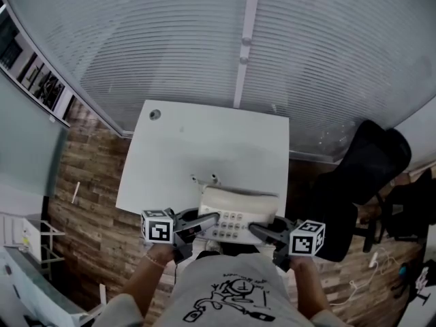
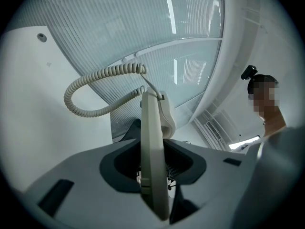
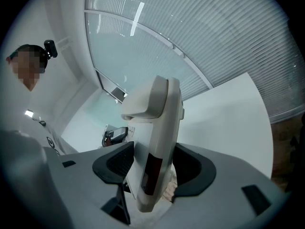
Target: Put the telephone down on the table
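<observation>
Between the two claws, a beige desk telephone [image 1: 235,214] is held at the near edge of the white tabletop [image 1: 204,138], which stretches ahead of both claws; whether it already touches the surface cannot be told. The left claw [image 1: 201,223] is clenched on the left rim of the base and the right claw [image 1: 264,231] on the right rim, each with a narrow hold.

Count: one telephone, one handset [image 1: 238,197] lying across its top, one coiled cord [image 2: 90,89] looping ahead of the left claw, two claws, one tabletop, and one black office chair [image 1: 368,172] to the right of the right claw.

Hazards, as judged:
- The base appears to sit partly short of the tabletop edge, so an early release may drop it to the wood floor [image 1: 88,203].
- Unequal release by the two claws may tip it.
- A tilt may slide the handset off.
- The cord may catch beneath the base.
</observation>
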